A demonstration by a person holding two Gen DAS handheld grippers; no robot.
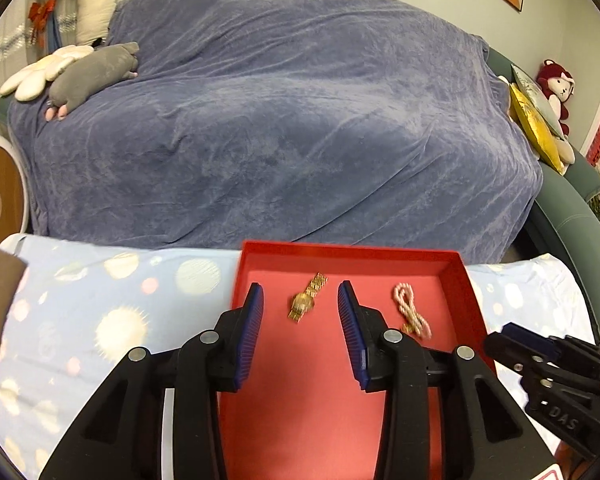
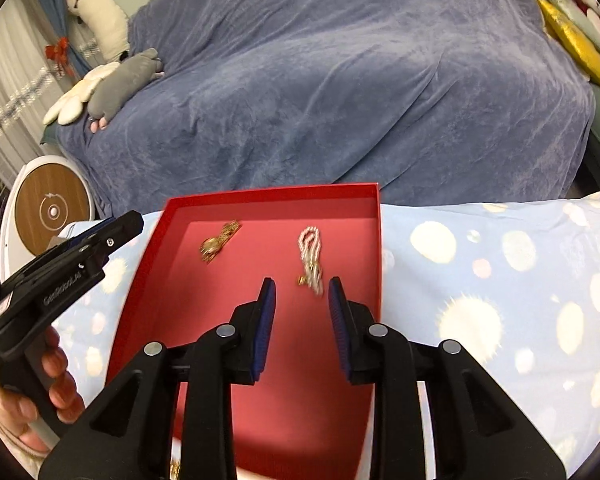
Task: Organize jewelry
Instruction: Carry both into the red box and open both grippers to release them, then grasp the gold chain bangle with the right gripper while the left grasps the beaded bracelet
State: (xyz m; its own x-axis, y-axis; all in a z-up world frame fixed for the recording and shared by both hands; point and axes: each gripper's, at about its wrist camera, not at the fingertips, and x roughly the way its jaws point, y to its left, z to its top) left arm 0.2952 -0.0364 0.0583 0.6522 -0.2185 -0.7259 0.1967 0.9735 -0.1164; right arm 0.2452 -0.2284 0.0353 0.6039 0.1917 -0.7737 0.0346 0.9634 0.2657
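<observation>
**Two pieces in the red tray, both tools empty**

Progress, as a judgement: a gold watch and a pearl bracelet lie apart on the floor of the red tray, so those two look placed. Something gold peeks out at the bottom edge of the right wrist view, partly hidden; can't tell what it is, maybe more to sort. No other loose jewelry shows on the table with its spotted blue cloth.

Left tool: jaws spread wide, holding nothing. Watch sits between its tips, at 12 o'clock, not touching either pad. Bracelet is off at about 2 o'clock, outside the right finger.

Right tool: jaws apart, empty. Bracelet lies just ahead at 12 o'clock, lower end near the gap. Watch at about 10 o'clock, well apart.
</observation>
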